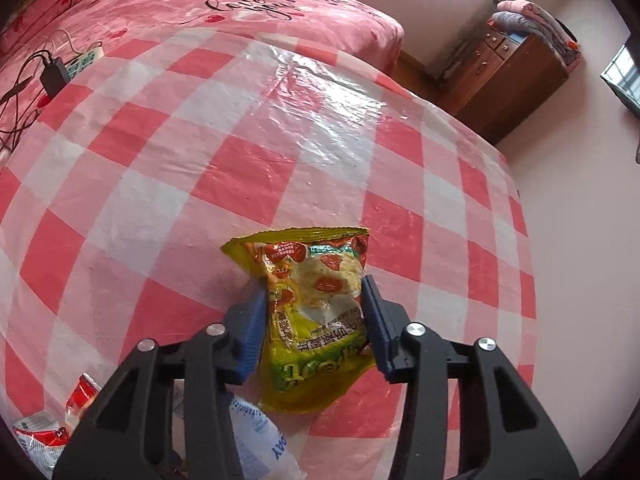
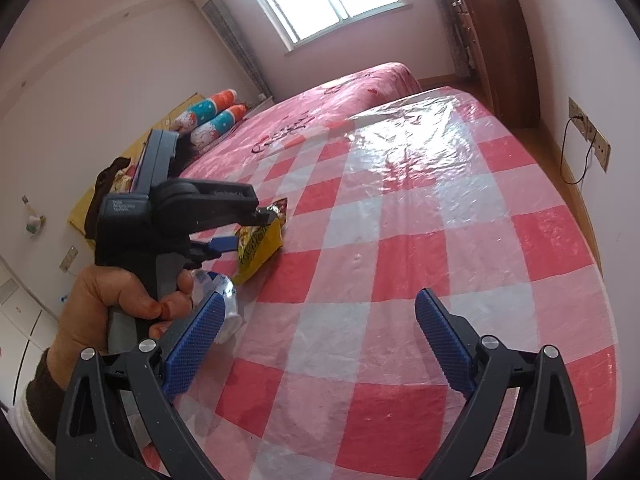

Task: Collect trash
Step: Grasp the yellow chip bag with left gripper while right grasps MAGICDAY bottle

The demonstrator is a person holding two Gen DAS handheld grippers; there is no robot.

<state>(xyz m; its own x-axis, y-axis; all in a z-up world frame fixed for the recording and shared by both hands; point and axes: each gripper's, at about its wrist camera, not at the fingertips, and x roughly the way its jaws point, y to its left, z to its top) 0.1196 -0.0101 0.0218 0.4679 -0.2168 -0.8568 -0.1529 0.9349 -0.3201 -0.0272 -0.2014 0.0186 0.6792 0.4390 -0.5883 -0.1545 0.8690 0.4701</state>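
Yellow crinkled snack bag (image 1: 316,312) (printed) pinched by left tongs (image 1: 314,312); right tongs (image 2: 320,344) agape.

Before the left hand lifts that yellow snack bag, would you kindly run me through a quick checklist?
1. Left gripper jaws on the yellow snack bag: ok, pads press both sides.
2. Grip centred on bag: ok, about mid-length.
3. Bag free of the white wrapper beside it: cannot tell, the jaws hide where they meet.
4. Right gripper clear of the lift: ok, open, empty, off to the side.
5. Checked tablecloth not pinched: cannot tell.
6. Other trash left: not ok, red wrapper remains.
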